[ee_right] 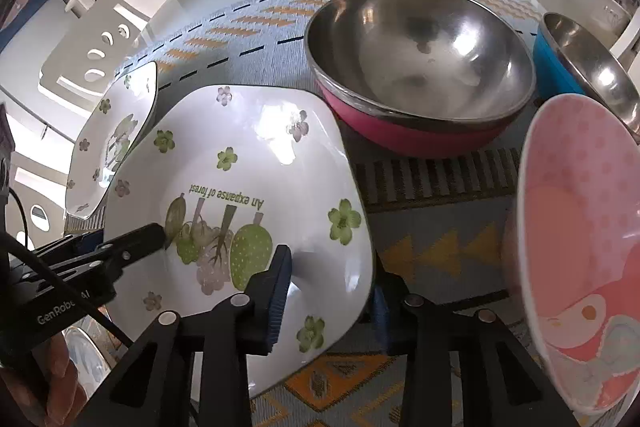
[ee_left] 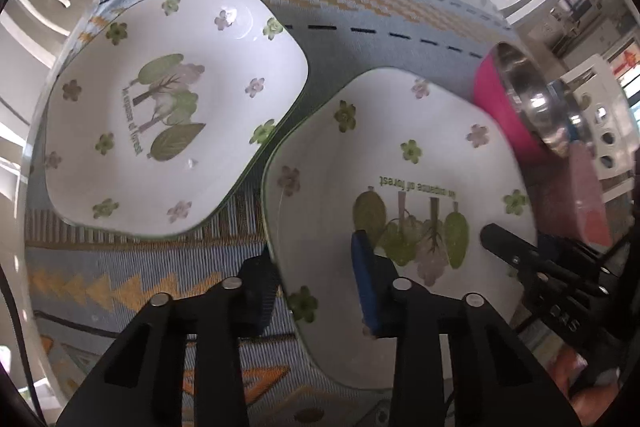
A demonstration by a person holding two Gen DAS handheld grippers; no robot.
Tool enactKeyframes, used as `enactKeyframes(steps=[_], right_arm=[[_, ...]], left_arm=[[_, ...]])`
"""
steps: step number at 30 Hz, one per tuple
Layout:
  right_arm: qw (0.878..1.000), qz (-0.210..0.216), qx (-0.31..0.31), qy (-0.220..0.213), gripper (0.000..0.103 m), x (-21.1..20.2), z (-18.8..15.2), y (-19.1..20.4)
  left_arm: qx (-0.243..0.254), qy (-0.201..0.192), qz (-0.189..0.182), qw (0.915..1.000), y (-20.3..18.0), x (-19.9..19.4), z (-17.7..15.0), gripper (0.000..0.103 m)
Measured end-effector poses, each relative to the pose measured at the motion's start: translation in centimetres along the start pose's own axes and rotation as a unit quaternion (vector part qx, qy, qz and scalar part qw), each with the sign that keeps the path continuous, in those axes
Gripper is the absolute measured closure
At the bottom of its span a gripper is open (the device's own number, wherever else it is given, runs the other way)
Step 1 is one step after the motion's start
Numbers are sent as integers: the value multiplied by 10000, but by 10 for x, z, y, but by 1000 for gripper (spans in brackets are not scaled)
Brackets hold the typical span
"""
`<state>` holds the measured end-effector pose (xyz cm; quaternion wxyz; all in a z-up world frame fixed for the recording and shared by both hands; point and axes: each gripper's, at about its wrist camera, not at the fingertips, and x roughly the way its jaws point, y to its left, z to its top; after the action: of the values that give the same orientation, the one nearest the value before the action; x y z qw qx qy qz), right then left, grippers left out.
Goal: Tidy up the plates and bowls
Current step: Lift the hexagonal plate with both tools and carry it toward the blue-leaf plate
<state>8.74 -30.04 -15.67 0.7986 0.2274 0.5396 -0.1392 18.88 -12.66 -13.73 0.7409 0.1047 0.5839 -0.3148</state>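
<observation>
Gripping the near plate (ee_left: 400, 163) by its left rim, the left gripper (ee_left: 316, 291) is pinching it above the placemat (ee_left: 120, 267), beside a second plate (ee_left: 168, 107). Seen from the right wrist, the right gripper (ee_right: 332, 291) is pinching the same plate's right edge, near a pink steel bowl (ee_right: 420, 67).

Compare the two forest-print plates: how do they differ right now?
The near plate is clamped at opposite rims by the left gripper and right gripper; the far plate is untouched. The near plate sits beside the pink bowl; the far plate lies further from it, alone on the placemat. In the left wrist view their prints face different ways. Both are white, square-ish, with tree print and flowers.
</observation>
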Motion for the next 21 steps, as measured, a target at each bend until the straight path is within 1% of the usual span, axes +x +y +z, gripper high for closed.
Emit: enactKeyframes(steps=[2, 5, 8, 13, 15, 16, 18, 21], right_arm=[[9999, 53, -85, 2, 70, -4, -3, -1], [9997, 209, -138, 56, 70, -10, -11, -2], [9993, 290, -225, 7, 70, -16, -17, 1], [9984, 396, -397, -57, 70, -30, -29, 12], [9970, 613, -464, -32, 71, -33, -34, 18], [9973, 526, -509, -37, 71, -35, -37, 24], [9974, 429, -569, -125, 71, -40, -45, 30], [9978, 477, -440, -138, 72, -42, -49, 26]], left_arm=[[44, -85, -85, 9999, 2, -8, -4, 75], [208, -265, -12, 9994, -2, -20, -13, 75], [228, -382, -97, 9990, 2, -31, -19, 75], [305, -437, -115, 9985, 2, -45, -34, 75], [342, -401, -257, 9983, 0, -49, -42, 75], [378, -399, -275, 9981, -3, -51, -48, 75], [521, -511, -85, 9973, -9, -57, -59, 75], [329, -583, -252, 9974, -3, -61, -62, 78]])
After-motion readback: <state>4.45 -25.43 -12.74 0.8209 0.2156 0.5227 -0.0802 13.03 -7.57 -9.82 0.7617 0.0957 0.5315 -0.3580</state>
